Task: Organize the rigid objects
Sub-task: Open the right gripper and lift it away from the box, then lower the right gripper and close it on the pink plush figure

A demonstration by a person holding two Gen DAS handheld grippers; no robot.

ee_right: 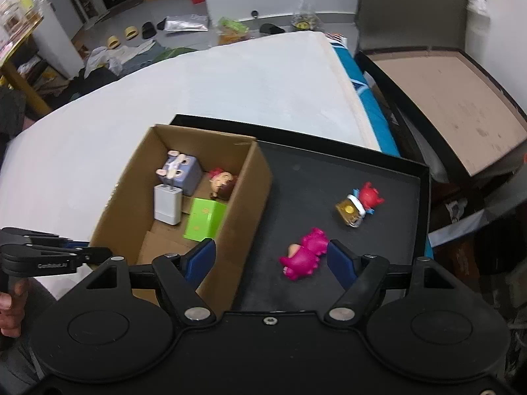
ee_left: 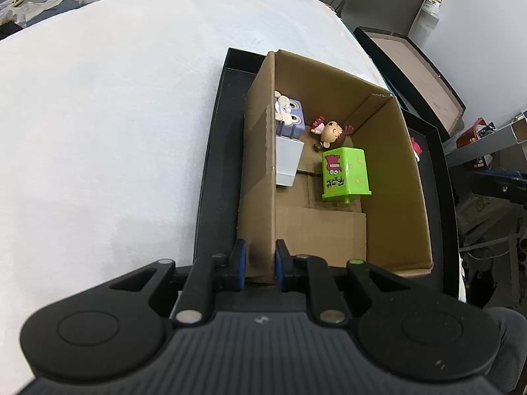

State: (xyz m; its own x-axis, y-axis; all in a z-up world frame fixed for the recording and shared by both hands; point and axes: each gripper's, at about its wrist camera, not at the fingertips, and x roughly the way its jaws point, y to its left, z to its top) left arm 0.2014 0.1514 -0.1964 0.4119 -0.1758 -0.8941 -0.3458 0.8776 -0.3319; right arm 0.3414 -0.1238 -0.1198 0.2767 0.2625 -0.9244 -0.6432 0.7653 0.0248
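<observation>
Left tongs (ee_left: 259,265) on cardboard box (ee_left: 260,151) wall.

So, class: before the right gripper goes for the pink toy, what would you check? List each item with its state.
1. Right gripper open: ok.
2. Pink toy free on the black tray, untouched: ok.
3. Toy centred between the pads: not ok, it lies nearer the right-hand pad.
4. Left gripper shut on the box wall: ok.
5. Room in the box near the green block: ok.
</observation>
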